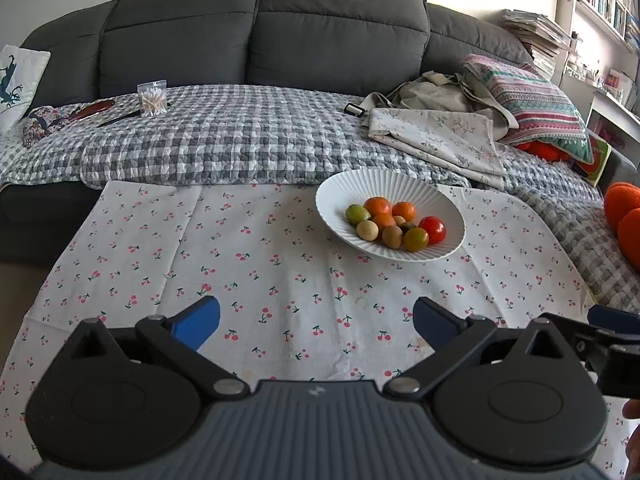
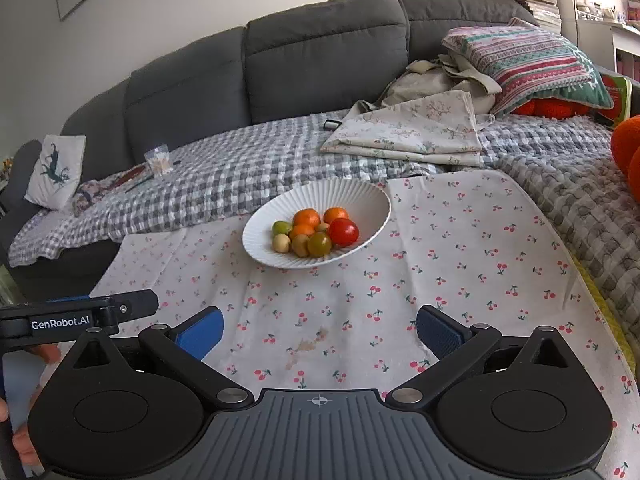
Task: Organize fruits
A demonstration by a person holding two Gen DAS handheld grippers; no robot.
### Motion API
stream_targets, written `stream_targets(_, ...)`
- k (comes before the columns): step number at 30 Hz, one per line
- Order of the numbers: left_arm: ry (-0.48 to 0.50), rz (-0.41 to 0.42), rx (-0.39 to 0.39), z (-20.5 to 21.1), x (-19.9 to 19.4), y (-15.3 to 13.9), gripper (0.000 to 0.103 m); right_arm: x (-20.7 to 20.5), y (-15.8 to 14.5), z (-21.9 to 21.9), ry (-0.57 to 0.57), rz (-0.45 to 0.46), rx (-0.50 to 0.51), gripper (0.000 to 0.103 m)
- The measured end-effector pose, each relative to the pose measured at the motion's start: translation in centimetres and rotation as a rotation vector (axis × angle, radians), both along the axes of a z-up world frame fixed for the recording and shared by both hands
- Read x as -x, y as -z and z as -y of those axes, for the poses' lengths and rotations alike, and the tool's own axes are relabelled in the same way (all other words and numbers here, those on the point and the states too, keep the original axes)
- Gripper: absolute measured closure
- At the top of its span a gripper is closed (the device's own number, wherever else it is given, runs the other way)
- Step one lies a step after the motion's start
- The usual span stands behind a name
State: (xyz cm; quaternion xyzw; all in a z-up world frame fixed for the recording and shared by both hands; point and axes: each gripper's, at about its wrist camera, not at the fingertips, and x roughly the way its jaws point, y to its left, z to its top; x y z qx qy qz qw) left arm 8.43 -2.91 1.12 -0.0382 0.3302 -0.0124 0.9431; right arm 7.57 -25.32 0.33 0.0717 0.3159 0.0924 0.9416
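A white ribbed bowl (image 1: pixel 400 188) stands on the cherry-print cloth (image 1: pixel 240 264) and holds several small fruits: orange mandarins (image 1: pixel 378 205), a red tomato (image 1: pixel 432 229), a green fruit (image 1: pixel 358 213) and brownish ones (image 1: pixel 392 236). The bowl (image 2: pixel 320 200) and its fruits, with the red tomato (image 2: pixel 343 231), also show in the right wrist view. My left gripper (image 1: pixel 316 320) is open and empty, low over the cloth, well short of the bowl. My right gripper (image 2: pixel 320 324) is open and empty, also short of the bowl. The left gripper's body (image 2: pixel 80 316) shows at the right view's left edge.
Behind the cloth lies a grey checked blanket (image 1: pixel 240 136) on a dark grey sofa (image 1: pixel 320 32). On it are a cotton swab box (image 1: pixel 152 98), folded floral fabric (image 1: pixel 436 136) and a striped pillow (image 1: pixel 532 100). Orange plush objects (image 1: pixel 624 216) sit at the right.
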Motion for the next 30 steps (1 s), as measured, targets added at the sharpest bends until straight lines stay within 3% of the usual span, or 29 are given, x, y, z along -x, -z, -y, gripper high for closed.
stream_targets(30, 0.033, 0.008, -0.016, 0.60, 0.15, 0.30, 0.001, -0.26, 0.64, -0.51, 0.031, -0.021, 0.049, 0.000)
